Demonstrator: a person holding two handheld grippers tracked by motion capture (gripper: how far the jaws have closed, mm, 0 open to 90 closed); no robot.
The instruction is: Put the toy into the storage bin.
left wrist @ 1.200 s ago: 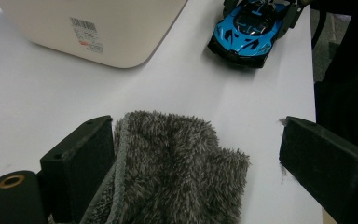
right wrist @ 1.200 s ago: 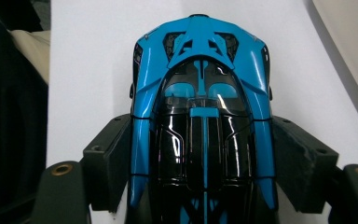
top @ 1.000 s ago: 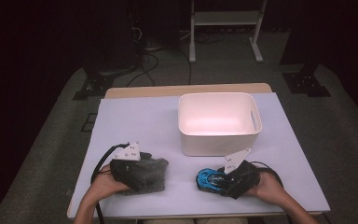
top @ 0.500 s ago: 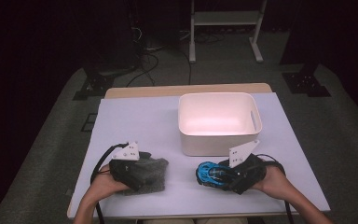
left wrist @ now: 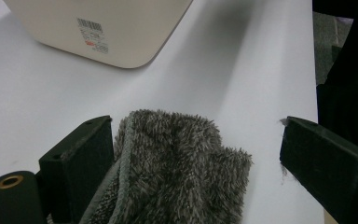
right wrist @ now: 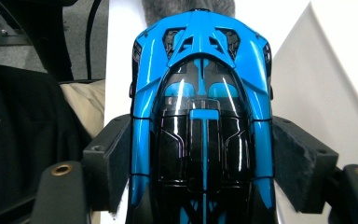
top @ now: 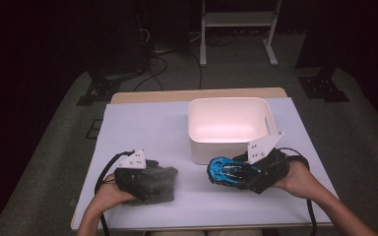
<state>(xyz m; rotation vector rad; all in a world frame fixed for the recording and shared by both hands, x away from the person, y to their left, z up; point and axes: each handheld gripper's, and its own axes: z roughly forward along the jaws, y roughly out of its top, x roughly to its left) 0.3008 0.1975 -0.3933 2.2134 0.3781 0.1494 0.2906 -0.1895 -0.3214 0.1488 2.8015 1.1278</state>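
Observation:
A grey furry cloth (top: 161,188) lies bunched on the white table near its front left. My left gripper (top: 150,179) rests over it with the jaws wide apart. In the left gripper view the cloth (left wrist: 182,158) leans against the left jaw and stands apart from the right one, so my left gripper (left wrist: 196,126) is open. My right gripper (top: 238,173) is shut on a blue and black toy car (top: 221,169), held off the table just in front of the white bin (top: 226,147). In the right gripper view both pads of my right gripper (right wrist: 203,126) press the car (right wrist: 200,70) on its sides.
The white bin (left wrist: 98,28) stands open-topped at the middle right of the table, a barcode label on its side. Its wall (right wrist: 335,93) is close beside the car. A white paper sheet (top: 147,132) covers the table. Dark floor, cables and stands lie beyond.
My right gripper has risen with the toy car held in it, up toward the bin's front wall. The left gripper and cloth have stayed put.

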